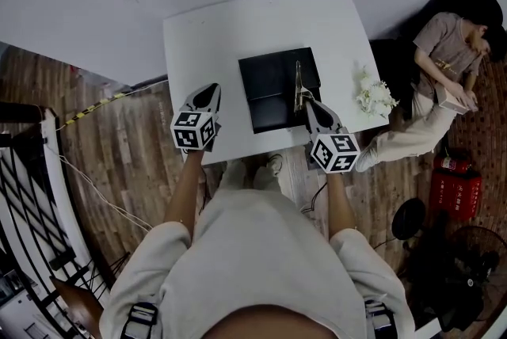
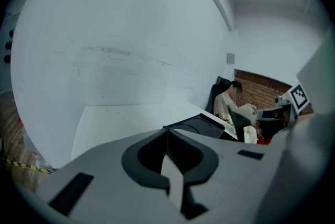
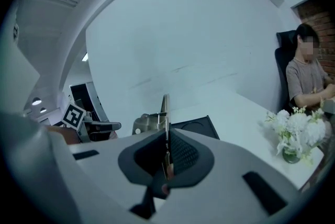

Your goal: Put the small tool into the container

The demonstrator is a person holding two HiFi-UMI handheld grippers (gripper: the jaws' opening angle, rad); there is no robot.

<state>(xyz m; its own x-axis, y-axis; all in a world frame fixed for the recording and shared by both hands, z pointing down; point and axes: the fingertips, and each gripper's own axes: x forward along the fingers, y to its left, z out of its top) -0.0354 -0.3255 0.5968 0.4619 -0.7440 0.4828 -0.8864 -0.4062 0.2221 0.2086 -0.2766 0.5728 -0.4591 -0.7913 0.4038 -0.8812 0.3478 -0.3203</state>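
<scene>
Slippage is the main worry. The right gripper (image 1: 310, 108) has its jaws pinched shut on the thin metal tool (image 1: 299, 82), gripping only its lower end, so the long free part could pivot or drop if jolted. In the head view the tool sits over the right edge of the black container (image 1: 265, 80) on the white table (image 1: 206, 36). Released there, it may catch the rim and land outside. The left gripper (image 1: 207, 94) hangs left of the container, jaws together, empty.
</scene>
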